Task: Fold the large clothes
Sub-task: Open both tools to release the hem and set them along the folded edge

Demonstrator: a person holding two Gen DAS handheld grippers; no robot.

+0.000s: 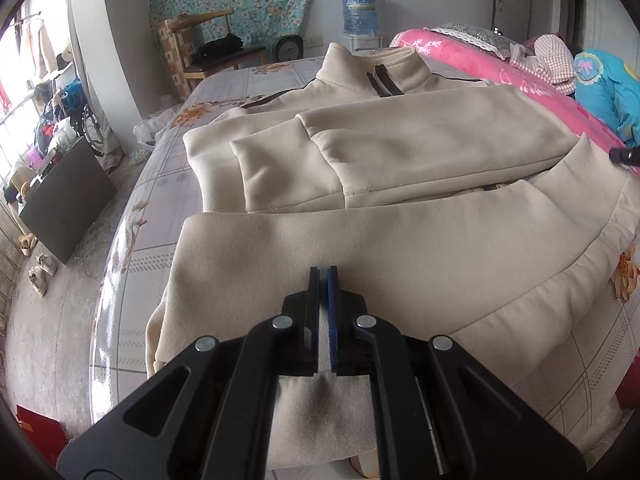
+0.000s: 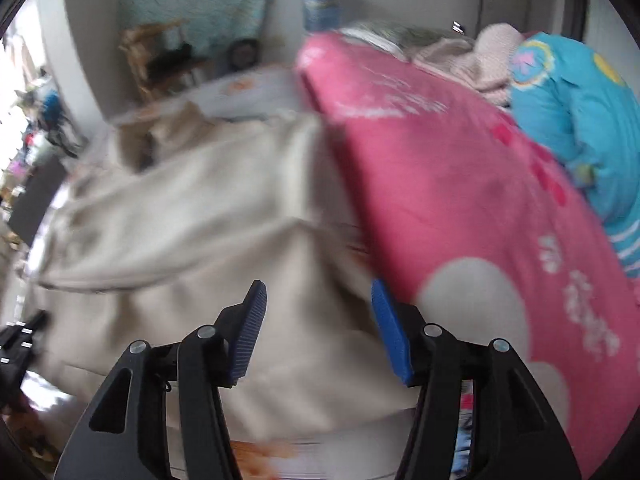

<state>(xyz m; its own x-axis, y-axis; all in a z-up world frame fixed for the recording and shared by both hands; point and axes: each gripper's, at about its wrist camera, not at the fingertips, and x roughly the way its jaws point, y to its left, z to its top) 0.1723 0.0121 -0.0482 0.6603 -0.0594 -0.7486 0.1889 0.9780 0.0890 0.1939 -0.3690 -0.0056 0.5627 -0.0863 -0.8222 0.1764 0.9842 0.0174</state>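
The jacket [image 1: 400, 152] is cream with dark brown trim at its collar zip and shoulders; the bed sheet [image 1: 256, 80] beneath is pale grey, checked with orange flowers. Along the bed's right edge the blanket [image 2: 440, 168] is pink with white motifs, a turquoise garment [image 2: 568, 120] on it. Both grippers are black with blue pads [image 2: 250, 332]

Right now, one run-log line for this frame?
step: fold hem up | left gripper: shut on jacket hem | right gripper: open over jacket | surface: bed
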